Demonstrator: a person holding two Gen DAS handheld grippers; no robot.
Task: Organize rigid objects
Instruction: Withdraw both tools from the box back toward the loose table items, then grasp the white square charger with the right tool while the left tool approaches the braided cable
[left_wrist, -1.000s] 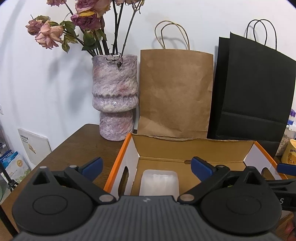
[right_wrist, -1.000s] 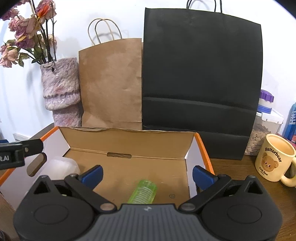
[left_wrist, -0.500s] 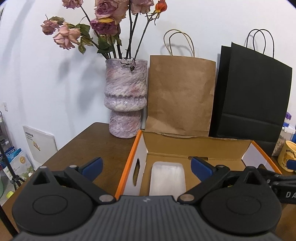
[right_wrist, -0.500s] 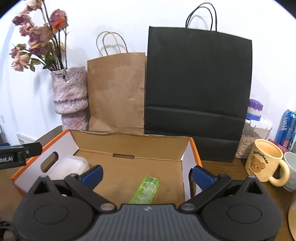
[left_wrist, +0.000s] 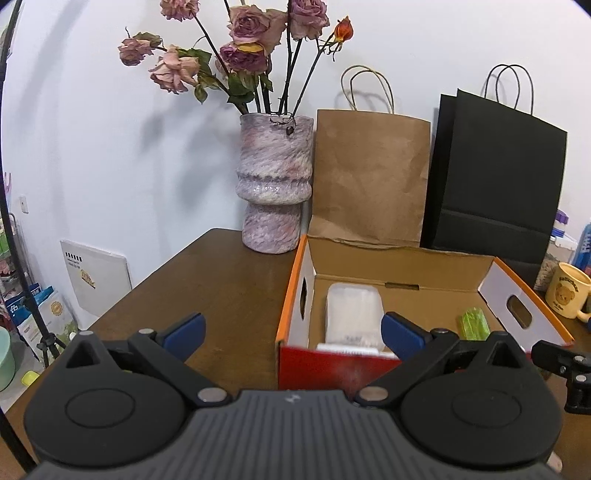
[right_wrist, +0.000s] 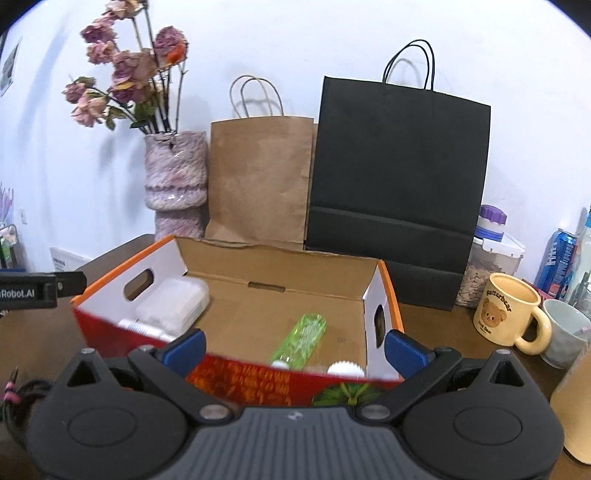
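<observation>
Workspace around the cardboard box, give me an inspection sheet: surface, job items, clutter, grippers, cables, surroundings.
Surface: brown wooden table.
Job's things: open cardboard box with orange rim and red front; inside it a clear plastic container at its left end, a green bottle lying flat near the right, a white ridged cap beside the bottle.
Clutter: bear mug, grey cup, blue can, purple-lidded jar.
Grippers: left gripper open, holding nothing; right gripper open, holding nothing.
Cables: dark cable bundle at lower left of the right wrist view.
Surroundings: vase of dried roses, brown paper bag, black paper bag, white wall.
</observation>
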